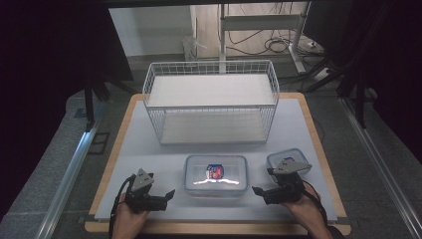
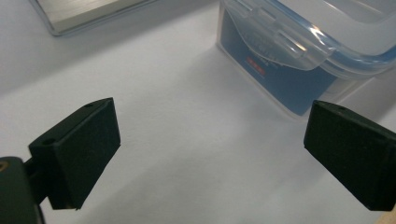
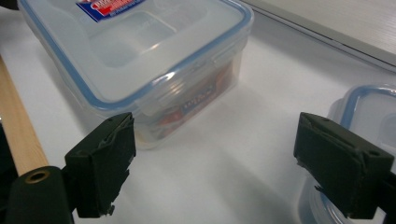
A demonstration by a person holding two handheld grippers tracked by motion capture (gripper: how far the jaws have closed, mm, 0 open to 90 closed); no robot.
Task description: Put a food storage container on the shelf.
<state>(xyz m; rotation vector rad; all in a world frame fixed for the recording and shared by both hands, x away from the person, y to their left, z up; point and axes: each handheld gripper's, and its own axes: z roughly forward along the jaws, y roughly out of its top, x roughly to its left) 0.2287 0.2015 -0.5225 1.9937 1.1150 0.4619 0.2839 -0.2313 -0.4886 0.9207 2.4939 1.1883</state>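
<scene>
From above, a wire basket (image 1: 211,102) stands behind a large lidded food container (image 1: 216,175) mid-counter (image 1: 149,149). The left tool (image 1: 168,195) and right tool (image 1: 260,191) flank it, both spread wide, empty. The right gripper view reveals a small container's (image 3: 369,112) blue-sealed lid.

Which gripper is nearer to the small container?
Right. The right gripper sits just in front of the small container; the left gripper is across the large container.

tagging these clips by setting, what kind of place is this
Probably a lab or data-recording workspace, not a home: a white-covered table amid dark curtains, loose cables on the floor behind, and a staged wire basket.
</scene>
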